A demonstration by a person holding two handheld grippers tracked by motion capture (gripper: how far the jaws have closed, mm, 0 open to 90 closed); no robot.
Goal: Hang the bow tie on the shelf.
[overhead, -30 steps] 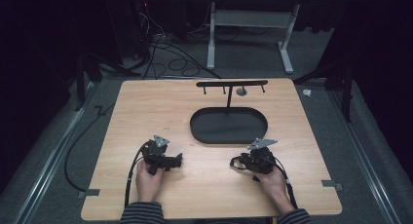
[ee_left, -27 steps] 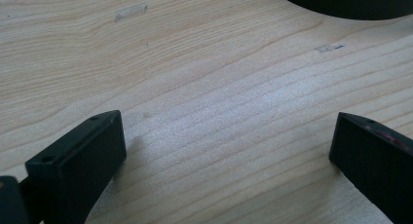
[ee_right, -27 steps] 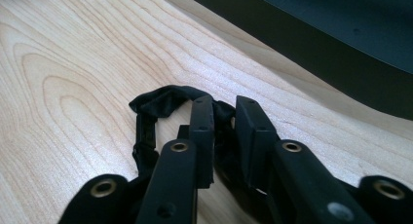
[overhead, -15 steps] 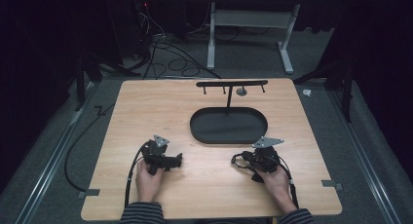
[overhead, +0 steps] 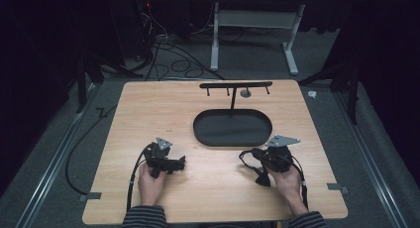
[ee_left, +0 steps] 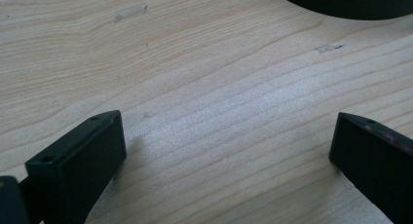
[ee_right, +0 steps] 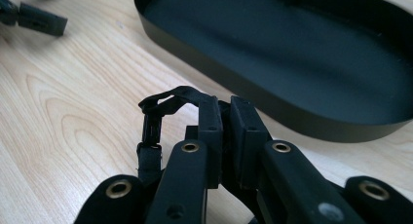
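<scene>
Resting lower centre on wooden table [overhead: 148,109]: left gripper [overhead: 181,162] jaws spread, empty; right gripper [overhead: 243,155] jaws clenched, empty, just closed, below black oval tray [overhead: 233,142]

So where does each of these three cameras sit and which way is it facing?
High view: above the person's side, looking forward and down on the wooden table; both hands and forearms show.
Left gripper view: on the left gripper, low over the tabletop; its jaws stand apart.
Right gripper view: on the right gripper, its jaws together, facing the black oval tray.
All three share that tray.
</scene>
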